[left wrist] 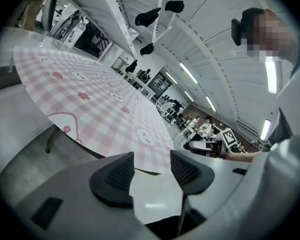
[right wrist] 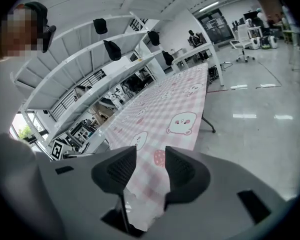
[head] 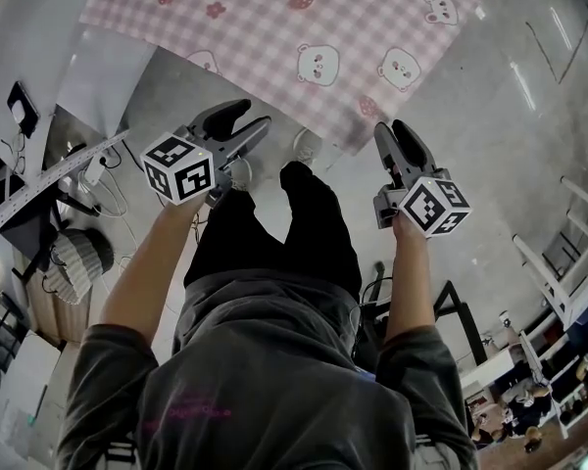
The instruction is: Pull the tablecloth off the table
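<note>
Gaping partly open, the right tongs (right wrist: 151, 156) frame the hanging corner of the tablecloth (right wrist: 177, 101), a pink-and-white check printed with bear faces. The cloth's loose tip shows in the gap between the two dark ribbed pads, but the pads do not press on it. Whether the fabric sits within them or just past them cannot be told. The left tongs (left wrist: 152, 159) are open about as wide and hold nothing. Only pale, glossy floor (left wrist: 155, 199) shows between their pads, with the cloth's near edge just beyond the tips.

In the head view, a person in dark trousers (head: 274, 233) holds both tools out in front. The right tongs are just beside the cloth's corner; the left tongs are off to the left, near the hem but apart from it. The tablecloth lies spread flat over the bench, and only a leg of the bench (right wrist: 209, 121) shows below it. Around it are white shelving (right wrist: 90, 49) and a room with other desks.

Judged from this, the step in hand is taking hold at the near edge — the cloth is on the bench, not off it. The next move calls for the right tongs to close on the corner, and for the left to come forward to the hem and close there too. After that it needs a steady draw toward the person — firm enough that the fabric slides along the top rather than slipping out of the pads.
</note>
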Tool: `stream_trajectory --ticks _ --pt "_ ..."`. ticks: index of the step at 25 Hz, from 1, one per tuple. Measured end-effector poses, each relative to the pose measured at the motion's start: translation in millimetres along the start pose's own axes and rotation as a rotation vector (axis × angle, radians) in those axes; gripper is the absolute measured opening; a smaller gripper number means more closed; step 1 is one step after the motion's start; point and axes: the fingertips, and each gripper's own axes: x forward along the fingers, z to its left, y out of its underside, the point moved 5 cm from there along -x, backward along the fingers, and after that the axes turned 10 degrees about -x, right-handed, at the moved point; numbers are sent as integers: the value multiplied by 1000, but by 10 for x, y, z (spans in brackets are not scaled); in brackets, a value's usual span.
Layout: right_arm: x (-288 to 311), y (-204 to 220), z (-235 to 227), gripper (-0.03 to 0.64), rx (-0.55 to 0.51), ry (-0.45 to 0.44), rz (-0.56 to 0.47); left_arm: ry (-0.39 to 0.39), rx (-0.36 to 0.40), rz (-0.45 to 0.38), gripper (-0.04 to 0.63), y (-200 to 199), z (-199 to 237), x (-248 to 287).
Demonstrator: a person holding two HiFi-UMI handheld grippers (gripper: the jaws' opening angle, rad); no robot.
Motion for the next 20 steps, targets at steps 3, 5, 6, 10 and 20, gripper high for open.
stream_trajectory --ticks 3,5,6,10,20 --pt "38 107 -104 161 13 13 13 -11 -13 6 224 76 95 50" --pt "76 169 -166 161 21 20 19 -15 -25 8 224 116 167 85" --pt "95 196 -191 161 24 22 21 -16 -30 9 224 132 202 101" --pt "156 304 -276 161 32 31 31 -17 -47 7 225 184 318 162" --pt "294 458 -421 161 104 21 13 27 -109 -18 230 192 473 334"
